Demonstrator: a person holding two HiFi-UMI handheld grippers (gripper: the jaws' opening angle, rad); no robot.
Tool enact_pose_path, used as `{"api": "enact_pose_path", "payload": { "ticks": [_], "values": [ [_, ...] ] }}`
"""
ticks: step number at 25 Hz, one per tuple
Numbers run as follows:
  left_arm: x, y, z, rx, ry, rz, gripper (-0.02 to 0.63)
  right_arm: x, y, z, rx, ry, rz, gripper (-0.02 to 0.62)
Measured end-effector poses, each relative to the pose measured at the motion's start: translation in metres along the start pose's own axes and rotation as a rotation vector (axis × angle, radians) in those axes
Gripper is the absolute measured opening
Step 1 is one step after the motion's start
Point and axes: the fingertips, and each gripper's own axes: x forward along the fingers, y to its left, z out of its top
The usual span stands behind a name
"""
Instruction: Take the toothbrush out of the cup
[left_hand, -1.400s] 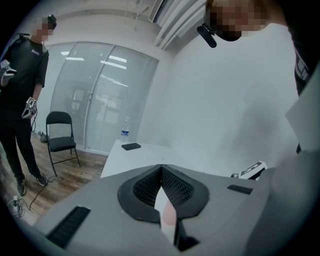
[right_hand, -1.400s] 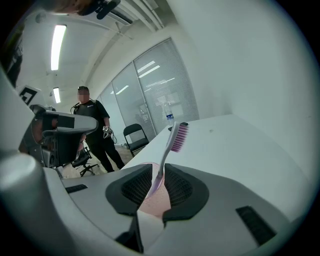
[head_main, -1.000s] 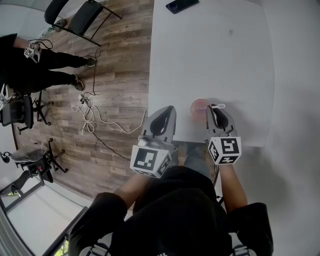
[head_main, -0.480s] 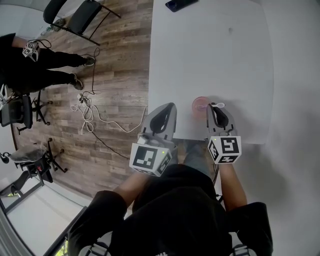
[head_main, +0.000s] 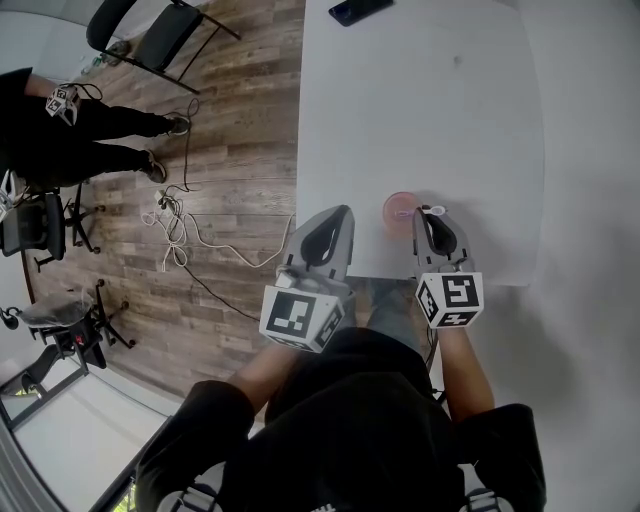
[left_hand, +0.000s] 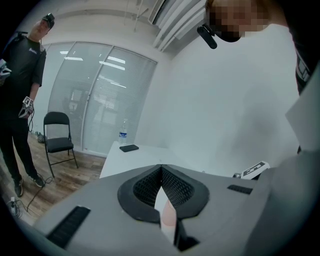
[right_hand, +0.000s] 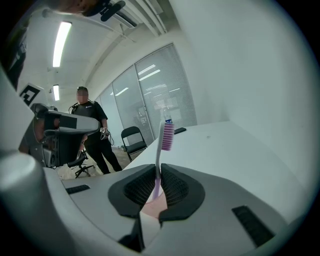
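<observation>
Toothbrush (right_hand: 165, 136) moved at all since a second ago?

Barely. Its head has slid a touch nearer my right claw (right_hand: 159, 187). The cup (head_main: 398, 211) sits where it was, by the table's (head_main: 420, 100) near edge.

Where is it now?

Pinched by its pale purple handle between my right claw's pads, nearly upright, just beside the pink cup. White neck, purple-pink bristles on top. Whether its foot is clear of the cup, I cannot tell.

And your left claw (left_hand: 161, 186)?

Closed on nothing, left of the cup.
</observation>
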Motion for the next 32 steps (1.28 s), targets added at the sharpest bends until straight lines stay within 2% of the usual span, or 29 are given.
{"api": "enact_pose_path", "payload": {
  "ticks": [32],
  "values": [
    [-0.009, -0.012, 0.021, 0.027, -0.051, -0.020, 0.018, -0.021, 0.018, 0.044, -0.077, -0.055, 0.032, 0.044]
  ]
}}
